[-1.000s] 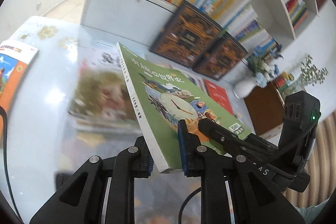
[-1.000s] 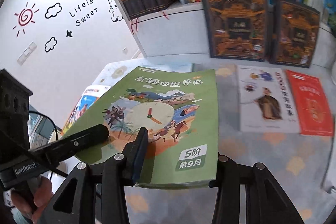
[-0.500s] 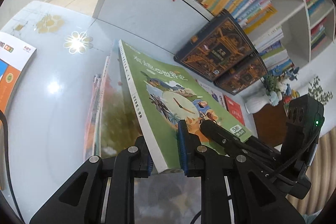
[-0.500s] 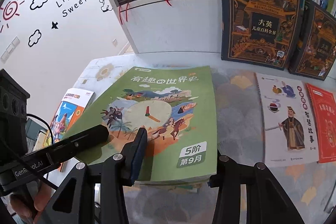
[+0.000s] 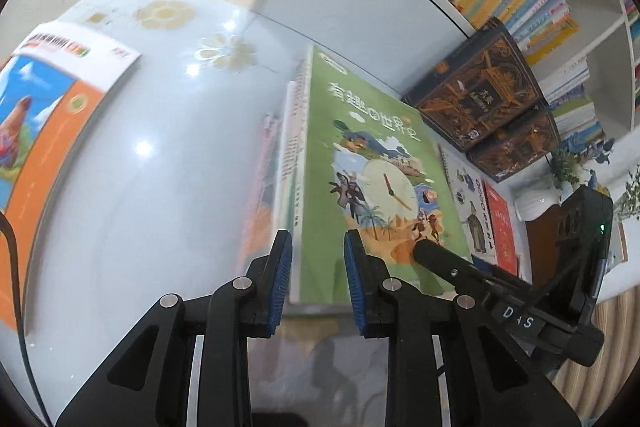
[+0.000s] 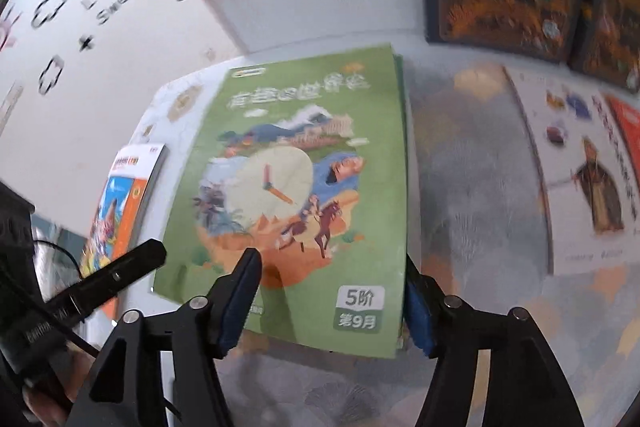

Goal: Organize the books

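both jaws are seen opening off the green book (image 5: 372, 187), so the stack (image 5: 280, 167) underneath could be nudged askew if grippers are withdrawn carelessly.

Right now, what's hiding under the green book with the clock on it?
Under the green book lie other books, stacked on the table. Only their spines and edges show along its left side; their covers are hidden, so I can't tell their titles.
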The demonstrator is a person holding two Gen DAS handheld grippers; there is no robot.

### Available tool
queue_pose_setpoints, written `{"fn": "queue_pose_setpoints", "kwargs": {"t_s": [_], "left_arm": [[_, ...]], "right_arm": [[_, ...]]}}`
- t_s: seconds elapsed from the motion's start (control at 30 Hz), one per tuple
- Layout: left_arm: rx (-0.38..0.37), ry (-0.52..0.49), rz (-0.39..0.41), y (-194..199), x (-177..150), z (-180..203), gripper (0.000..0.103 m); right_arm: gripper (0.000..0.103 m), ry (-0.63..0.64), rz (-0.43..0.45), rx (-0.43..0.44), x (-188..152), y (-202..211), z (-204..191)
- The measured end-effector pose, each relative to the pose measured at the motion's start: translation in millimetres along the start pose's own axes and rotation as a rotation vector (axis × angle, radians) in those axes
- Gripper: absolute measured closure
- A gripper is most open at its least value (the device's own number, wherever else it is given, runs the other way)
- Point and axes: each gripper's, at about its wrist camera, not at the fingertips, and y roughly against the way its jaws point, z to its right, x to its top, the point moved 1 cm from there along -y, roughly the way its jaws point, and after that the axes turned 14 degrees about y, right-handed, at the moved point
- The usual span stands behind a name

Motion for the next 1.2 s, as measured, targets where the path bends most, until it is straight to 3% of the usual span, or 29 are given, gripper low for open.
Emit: {"fn": "queue_pose_setpoints", "kwargs": {"t_s": [0.03,0.1,0.2,0.3,0.4,0.53,0.67,0.77,0.83,0.93,1.0,1.2], "left_arm": [[0.0,0.008,0.005,4,-2,-4,0.08],[0.018,0.011,0.02,10,-5,-7,0.08],[0.024,-0.007,0.024,17,-13,-2,0.08],[0.031,-0.064,0.014,18,-24,12,0.08],[0.029,-0.14,-0.01,15,-40,34,0.08],[-0.01,-0.246,-0.081,0,-67,73,0.078],[-0.06,-0.358,-0.167,-29,-100,127,0.078],[-0.061,-0.397,-0.199,-56,-116,164,0.077],[-0.054,-0.388,-0.21,-76,-123,186,0.078],[-0.034,-0.343,-0.209,-109,-125,212,0.078],[0.003,-0.331,-0.192,-123,-126,223,0.078],[0.118,-0.277,-0.146,-164,-121,238,0.078]], "right_arm": [[0.014,0.055,-0.007,-0.011,-2,-2,-7],[0.013,0.139,-0.023,-0.082,-9,-3,-18],[0.01,0.168,-0.025,-0.075,-29,3,-24],[0.01,0.062,-0.141,0.04,-72,-5,-7],[0.011,0.005,-0.144,0.078,-114,9,7],[0.011,-0.049,-0.137,0.011,-158,49,36],[0.011,-0.206,-0.093,-0.074,-183,87,99],[0.011,-0.281,-0.023,-0.175,-179,112,156],[0.023,-0.308,0.022,-0.252,-164,124,195],[0.036,-0.338,0.082,-0.282,-141,130,240],[0.037,-0.359,0.097,-0.281,-126,126,267],[0.038,-0.325,0.056,-0.252,-75,88,295]]}}
